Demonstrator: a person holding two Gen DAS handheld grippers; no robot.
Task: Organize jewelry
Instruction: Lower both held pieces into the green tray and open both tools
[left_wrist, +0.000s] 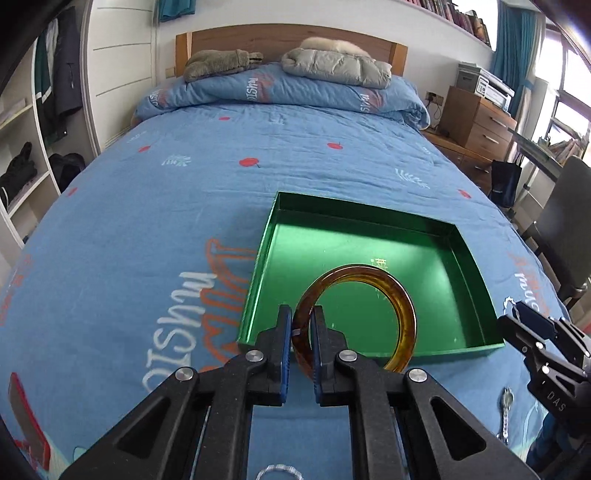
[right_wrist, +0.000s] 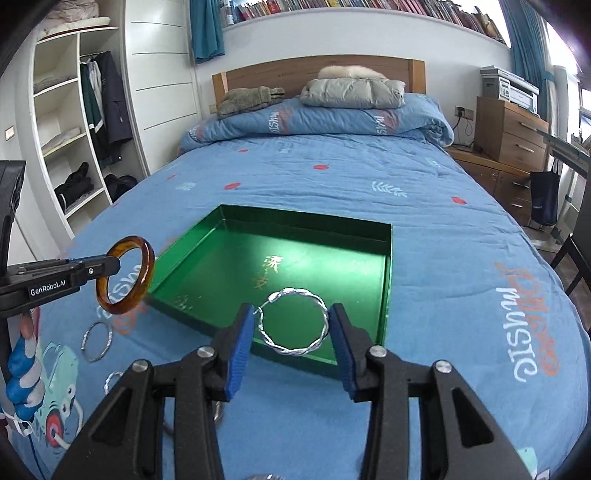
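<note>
Bed (right_wrist: 424, 229), blue quilt: green tray (right_wrist: 384, 280), silver rings (right_wrist: 96, 341), folded duvet (right_wrist: 314, 120) on it.

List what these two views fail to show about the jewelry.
- Left wrist view: clear bangle, cut by bottom edge.
- Left wrist view: chain piece, small, partly behind right gripper.
- Right wrist view: silver rings, partly hidden behind gripper fingers.
- Green tray gold lettering: blurred.

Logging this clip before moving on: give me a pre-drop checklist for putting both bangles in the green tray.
1. Left hand-held gripper clamped on amber bangle: ok.
2. Right hand-held gripper gripping twisted silver bangle across its width: ok.
3. Green tray open, nothing inside: ok.
4. Both bangles fully over the tray: cannot tell.
5. Two grippers apart from each other: ok.
6. Plain silver rings left on the bedspread: not ok.
</note>
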